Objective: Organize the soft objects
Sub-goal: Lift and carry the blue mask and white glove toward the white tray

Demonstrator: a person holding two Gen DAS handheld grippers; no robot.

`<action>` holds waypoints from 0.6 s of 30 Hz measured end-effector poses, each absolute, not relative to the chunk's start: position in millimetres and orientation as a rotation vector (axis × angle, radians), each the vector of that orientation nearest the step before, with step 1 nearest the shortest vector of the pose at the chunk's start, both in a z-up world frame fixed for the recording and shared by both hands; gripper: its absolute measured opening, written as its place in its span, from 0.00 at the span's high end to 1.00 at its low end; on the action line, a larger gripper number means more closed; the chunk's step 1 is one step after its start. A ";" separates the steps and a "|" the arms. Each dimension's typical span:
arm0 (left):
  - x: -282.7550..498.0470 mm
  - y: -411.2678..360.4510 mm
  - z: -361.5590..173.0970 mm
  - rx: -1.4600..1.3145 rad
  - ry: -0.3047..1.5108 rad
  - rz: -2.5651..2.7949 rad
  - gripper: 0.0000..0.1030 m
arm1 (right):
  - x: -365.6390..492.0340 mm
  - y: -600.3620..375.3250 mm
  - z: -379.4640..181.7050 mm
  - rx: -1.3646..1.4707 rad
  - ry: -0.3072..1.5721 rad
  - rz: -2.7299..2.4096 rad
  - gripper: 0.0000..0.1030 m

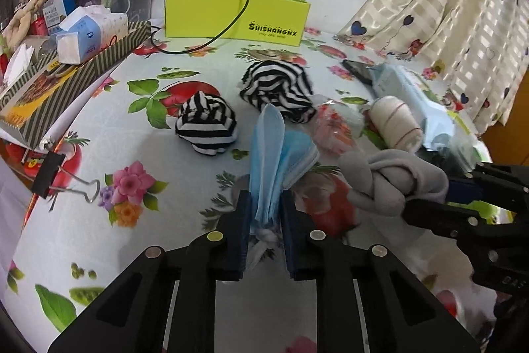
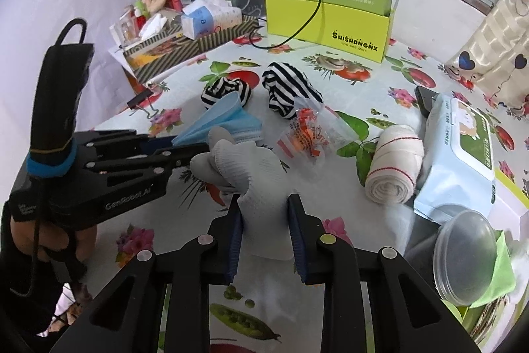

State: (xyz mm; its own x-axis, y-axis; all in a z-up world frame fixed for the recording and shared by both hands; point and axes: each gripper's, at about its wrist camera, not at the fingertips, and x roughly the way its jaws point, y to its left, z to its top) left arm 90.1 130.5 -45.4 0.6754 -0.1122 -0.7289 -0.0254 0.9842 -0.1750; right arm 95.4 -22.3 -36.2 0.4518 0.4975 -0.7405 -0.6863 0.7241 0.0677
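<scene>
Two grips are complete: the left gripper point(image 1: 264, 214) is clamped on the blue face mask point(image 1: 277, 154) at frame centre, and the right gripper point(image 2: 264, 220) is clamped on the grey glove point(image 2: 251, 167). Next move, by judgement: lift both and carry them to a container. The yellow-green box point(image 2: 330, 28), upper centre, reads "SHISHANGNX, YOU ARE MINE".

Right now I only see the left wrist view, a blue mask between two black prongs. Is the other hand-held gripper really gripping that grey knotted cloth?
Observer: Yes, the right hand-held gripper has both pads pressed on the grey knotted cloth.
Operator: Anything nearby I miss?
Observer: A clear plastic tub, tilted, beside the wipes pack.
Operator: Who holds my gripper?
Observer: A person's hand, wrapped beneath the left hand-held gripper.
</scene>
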 end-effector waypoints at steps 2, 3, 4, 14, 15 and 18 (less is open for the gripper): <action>83.7 127.8 -40.7 -0.183 0.819 -0.053 0.83 | 91.9 -25.3 -33.1 -0.248 0.813 0.743 0.76; 81.3 126.8 -38.9 -0.186 0.815 -0.054 0.83 | 89.3 -27.5 -30.5 -0.243 0.806 0.744 0.76; 77.4 125.6 -35.3 -0.191 0.806 -0.055 0.83 | 87.2 -29.1 -28.2 -0.240 0.799 0.744 0.76; 51.4 106.0 -1.5 -0.189 0.734 -0.070 0.82 | 66.3 -54.4 -4.7 -0.199 0.735 0.724 0.76; 50.0 103.3 1.3 -0.187 0.730 -0.072 0.82 | 63.4 -58.9 -1.3 -0.192 0.725 0.719 0.76; 45.6 94.5 9.1 -0.177 0.715 -0.083 0.82 | 57.2 -70.9 6.7 -0.176 0.701 0.706 0.76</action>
